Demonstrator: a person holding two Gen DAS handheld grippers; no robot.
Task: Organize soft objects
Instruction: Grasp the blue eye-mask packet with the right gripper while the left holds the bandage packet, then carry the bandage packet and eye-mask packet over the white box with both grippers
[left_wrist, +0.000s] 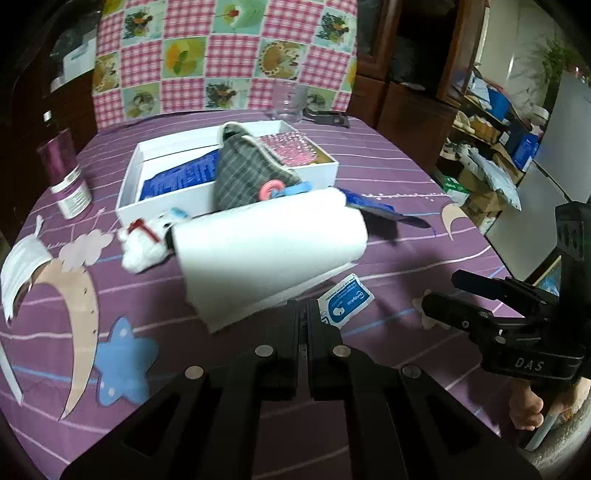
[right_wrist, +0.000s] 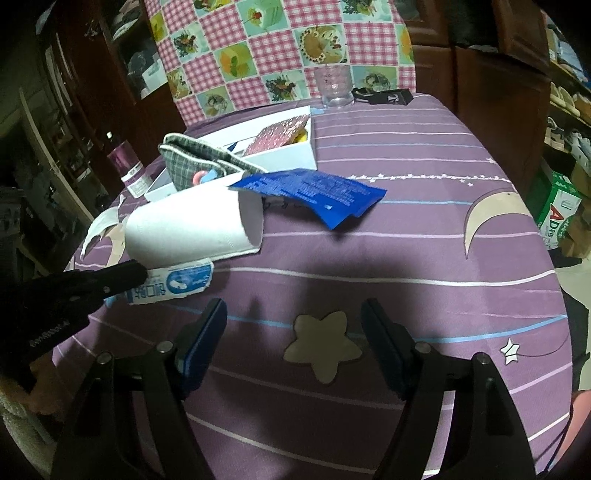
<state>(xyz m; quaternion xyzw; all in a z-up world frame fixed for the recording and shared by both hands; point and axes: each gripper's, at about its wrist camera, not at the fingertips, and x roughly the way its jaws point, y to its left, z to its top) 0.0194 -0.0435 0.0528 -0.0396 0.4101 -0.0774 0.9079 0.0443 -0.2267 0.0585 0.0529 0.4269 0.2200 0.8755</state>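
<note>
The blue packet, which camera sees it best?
The right wrist view: the blue packet lies flat and whole beside the white roll. In the left wrist view the roll hides most of it, leaving a blurry edge.

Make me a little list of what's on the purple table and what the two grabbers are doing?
surface: purple tablecloth with moons and stars
white box: holds a grey plaid cloth that droops over its front wall
white roll: lying on its side in front of the box
blue packet: resting on the roll's end
small sachet: flat beside the roll
left gripper: shut, at the sachet
right gripper: open, empty
</note>
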